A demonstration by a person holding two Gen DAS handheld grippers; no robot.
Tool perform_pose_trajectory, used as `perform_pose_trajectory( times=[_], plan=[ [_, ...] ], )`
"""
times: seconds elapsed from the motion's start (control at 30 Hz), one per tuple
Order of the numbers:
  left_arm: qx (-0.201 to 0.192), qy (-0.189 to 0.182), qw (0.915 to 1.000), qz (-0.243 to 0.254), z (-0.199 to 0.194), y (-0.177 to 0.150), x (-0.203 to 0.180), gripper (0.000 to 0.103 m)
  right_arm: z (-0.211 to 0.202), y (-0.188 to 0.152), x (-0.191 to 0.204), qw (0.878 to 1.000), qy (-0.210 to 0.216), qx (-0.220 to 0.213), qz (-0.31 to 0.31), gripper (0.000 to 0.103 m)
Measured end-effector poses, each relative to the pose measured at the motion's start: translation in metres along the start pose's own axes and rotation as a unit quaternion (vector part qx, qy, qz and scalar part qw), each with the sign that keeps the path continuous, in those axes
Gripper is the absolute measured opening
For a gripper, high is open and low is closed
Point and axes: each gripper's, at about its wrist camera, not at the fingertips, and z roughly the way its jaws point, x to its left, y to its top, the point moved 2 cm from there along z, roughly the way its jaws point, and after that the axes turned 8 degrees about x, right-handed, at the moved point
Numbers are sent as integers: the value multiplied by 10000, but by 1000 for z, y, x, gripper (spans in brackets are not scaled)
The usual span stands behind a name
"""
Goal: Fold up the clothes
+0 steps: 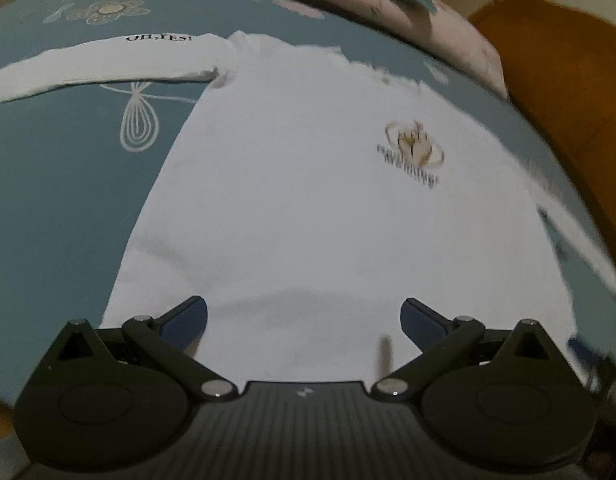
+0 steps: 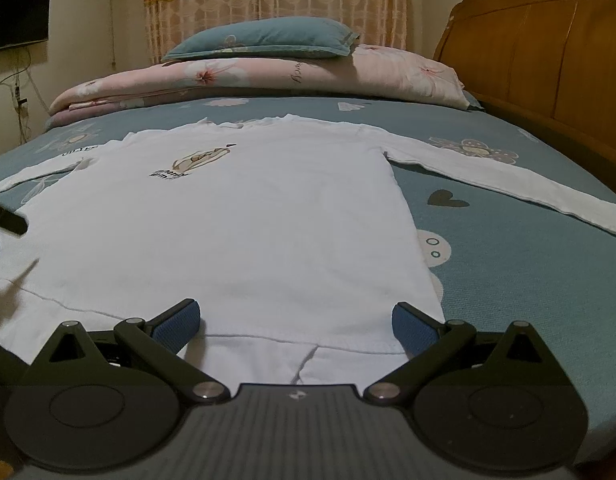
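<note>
While both jaws are held wide apart over the near hem, the white shirt (image 2: pixel 235 224) is seen flat on the bed (image 2: pixel 508 264), collar far away, right gripper (image 2: pixel 295 320) nearer the hem corner than the left gripper (image 1: pixel 303 320).

White shirt on teal, flower-printed bedding

The white long-sleeved cotton shirt (image 2: pixel 243 216) bears a gold-and-black chest print; the teal bedsheet (image 2: pixel 528 248) shows pale flowers and hearts.

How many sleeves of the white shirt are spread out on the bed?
2. One sleeve stretches right toward the headboard; the other sleeve, printed with lettering, stretches left across the blue sheet.
</note>
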Motion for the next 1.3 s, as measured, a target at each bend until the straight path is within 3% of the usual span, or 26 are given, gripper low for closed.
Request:
perform_pose_trajectory(
  times=[0.17, 0.3, 0.43, 0.57, 0.7, 0.9, 1.3],
  plan=[
    [116, 172, 9988, 440, -12, -8, -13, 102, 0, -1, 0, 10000, 11, -10, -50, 103],
    [-141, 4, 9972, 738, -19, 5, -41, 102, 0, -1, 0, 10000, 3, -1, -29, 103],
    [-216, -32, 9935, 1115, -6, 18, -74, 102, 0, -1, 0, 10000, 8, 34, 33, 103],
    [-22, 45, 9907, 1359, 19, 16, -96, 102, 1, -1, 1, 10000, 2, 24, 42, 103],
    [126, 214, 9907, 1339, 35, -2, -96, 102, 1, -3, 1, 10000, 10, -7, -2, 103],
    [-384, 564, 9846, 1610, 29, -34, -98, 102, -1, -5, 0, 9999, 46, -21, -95, 103],
    [-710, 508, 9835, 1586, 27, -40, -97, 102, -2, -7, 2, 9999, 15, -42, -142, 103]
  ],
)
